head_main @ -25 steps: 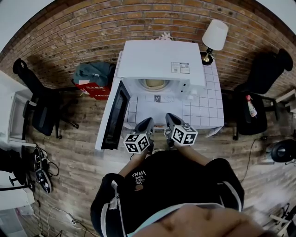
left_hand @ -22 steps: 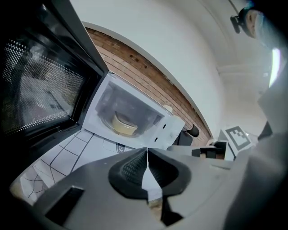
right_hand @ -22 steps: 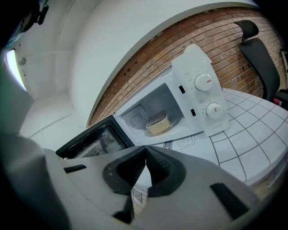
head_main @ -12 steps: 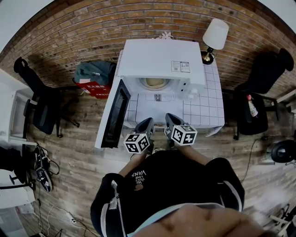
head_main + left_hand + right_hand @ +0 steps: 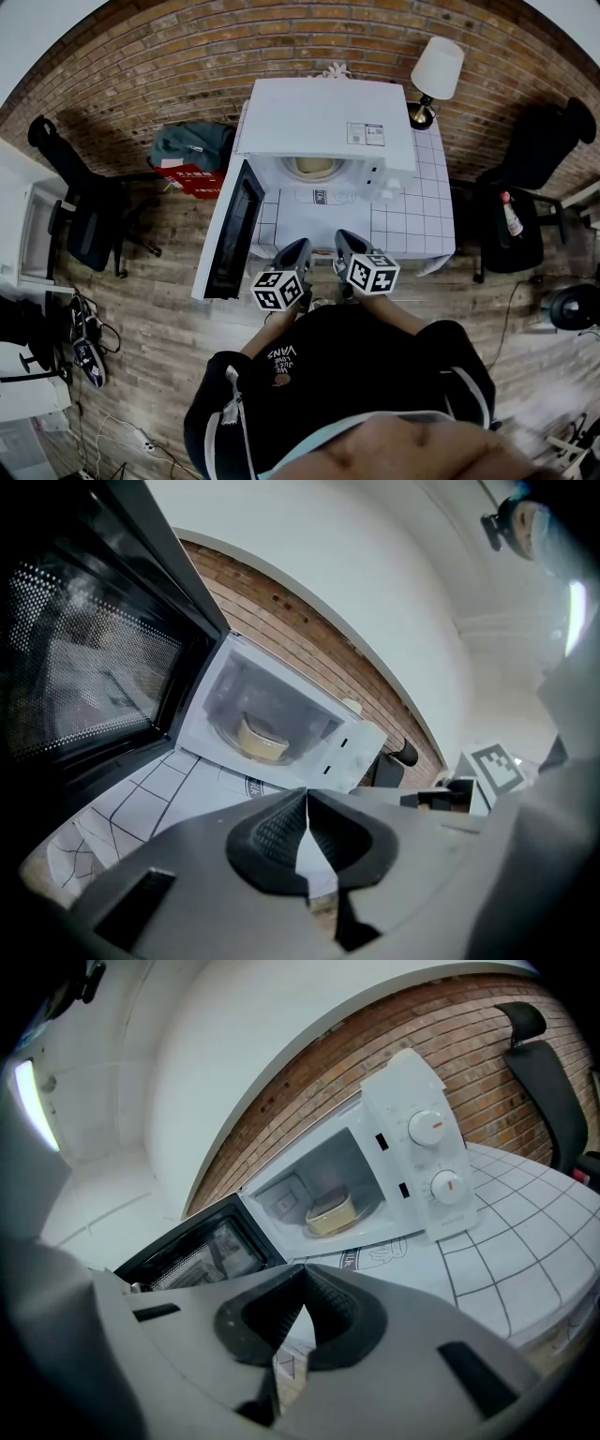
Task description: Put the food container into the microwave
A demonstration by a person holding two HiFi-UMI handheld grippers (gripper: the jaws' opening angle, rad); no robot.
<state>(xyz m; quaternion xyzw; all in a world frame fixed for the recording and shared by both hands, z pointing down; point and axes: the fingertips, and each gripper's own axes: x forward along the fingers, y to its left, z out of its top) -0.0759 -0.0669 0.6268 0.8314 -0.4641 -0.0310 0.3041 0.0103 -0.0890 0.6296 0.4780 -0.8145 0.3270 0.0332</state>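
My left gripper [image 5: 306,797] and right gripper [image 5: 302,1277] sit clamped shut, empty, before the microwave [image 5: 427,1171]; food container [image 5: 330,1213] inside it.

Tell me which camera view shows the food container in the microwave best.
The right gripper view: the food container sits in plain sight inside the open microwave, its side and top both visible. The left gripper view shows it too, but hazier and at a slant. The head view shows only its front part under the microwave's roof.
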